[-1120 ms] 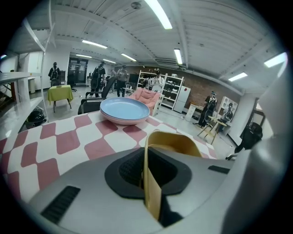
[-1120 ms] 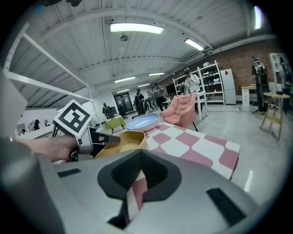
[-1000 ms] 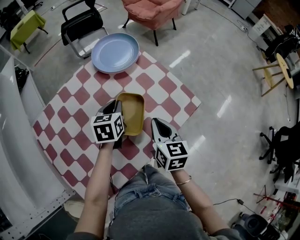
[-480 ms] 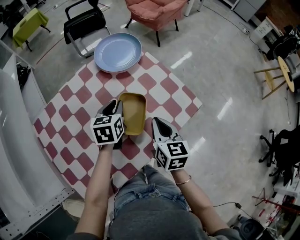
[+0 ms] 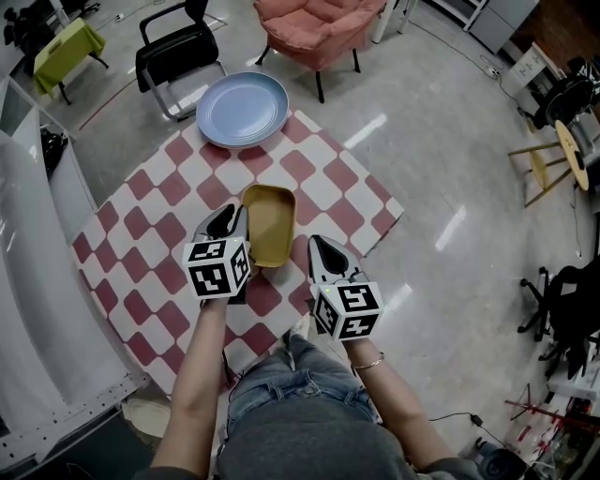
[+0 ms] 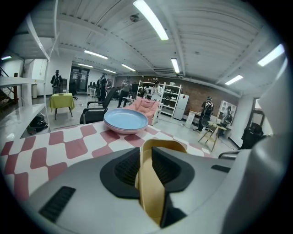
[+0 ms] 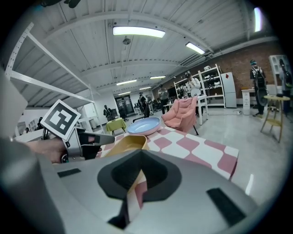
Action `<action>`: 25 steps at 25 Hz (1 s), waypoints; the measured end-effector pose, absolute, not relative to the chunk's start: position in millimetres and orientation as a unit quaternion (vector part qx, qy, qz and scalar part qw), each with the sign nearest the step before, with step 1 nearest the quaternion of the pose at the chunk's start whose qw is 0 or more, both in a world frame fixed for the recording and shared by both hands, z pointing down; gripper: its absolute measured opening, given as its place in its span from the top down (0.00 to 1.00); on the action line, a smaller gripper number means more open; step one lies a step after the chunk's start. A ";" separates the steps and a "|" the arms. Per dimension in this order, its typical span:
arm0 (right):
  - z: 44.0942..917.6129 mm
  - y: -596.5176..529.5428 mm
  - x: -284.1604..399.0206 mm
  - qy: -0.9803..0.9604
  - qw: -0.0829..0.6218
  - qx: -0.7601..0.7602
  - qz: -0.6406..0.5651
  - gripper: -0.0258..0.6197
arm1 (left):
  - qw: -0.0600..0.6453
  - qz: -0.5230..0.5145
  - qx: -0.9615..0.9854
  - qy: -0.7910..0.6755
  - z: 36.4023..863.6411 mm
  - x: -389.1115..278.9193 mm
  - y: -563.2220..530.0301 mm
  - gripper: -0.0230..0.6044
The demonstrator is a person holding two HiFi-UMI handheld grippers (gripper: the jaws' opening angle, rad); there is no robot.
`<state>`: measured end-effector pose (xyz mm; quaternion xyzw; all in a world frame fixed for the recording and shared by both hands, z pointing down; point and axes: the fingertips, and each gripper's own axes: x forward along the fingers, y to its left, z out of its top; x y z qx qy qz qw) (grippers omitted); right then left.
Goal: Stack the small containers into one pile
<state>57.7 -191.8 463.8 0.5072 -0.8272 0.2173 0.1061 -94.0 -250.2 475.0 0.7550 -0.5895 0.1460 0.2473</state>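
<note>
**Yellow container pinched over the checked cloth**

A red-and-white checked cloth [image 5: 141,234] is spread over a low surface set cornerwise on a polished grey floor [image 5: 450,141]. Near the middle of the cloth the yellow container [image 5: 269,223] is seen, open side up. Its near left rim is pinched between the pads of the left gripper [image 5: 232,214]. In the left gripper view the jaws of that gripper [image 6: 145,169] are pressed onto the rim from both sides. Whether the container rests on the cloth or is held just above it cannot be told.

The right gripper [image 5: 319,246] is held over the cloth's near right edge, just beside the container and apart from it. Its jaws [image 7: 137,178] are drawn together, with only a thin slit left between the pads, and nothing is gripped.

On the cloth's far corner a blue plate [image 5: 243,109] is laid. Beyond that corner a pink armchair [image 5: 319,23] is placed, and beyond the cloth's far left edge a black chair [image 5: 178,52] and a green-draped table [image 5: 66,47]. Well to the right of the cloth a wooden stool [image 5: 553,150] is set. White shelves [image 6: 171,98] and strip lights [image 6: 151,20] are shown far behind the cloth.
</note>
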 end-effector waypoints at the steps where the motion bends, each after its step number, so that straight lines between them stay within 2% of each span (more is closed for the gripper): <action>1: 462.4 -190.7 57.0 -0.828 0.105 0.507 0.215 0.95 | 0.242 0.149 0.758 -0.588 473.3 -92.7 -248.3 0.82; 12: 451.3 -182.3 50.4 -0.837 0.099 0.499 0.201 0.95 | 0.212 0.144 0.774 -0.578 451.6 -77.8 -239.4 0.83; 17: 450.7 -182.4 52.6 -0.836 0.098 0.501 0.201 0.95 | 0.202 0.177 0.778 -0.568 459.2 -62.8 -247.3 0.83; 25: 457.7 -192.1 75.9 -0.825 0.097 0.515 0.212 0.95 | 0.227 0.204 0.782 -0.544 482.5 -32.4 -266.5 0.83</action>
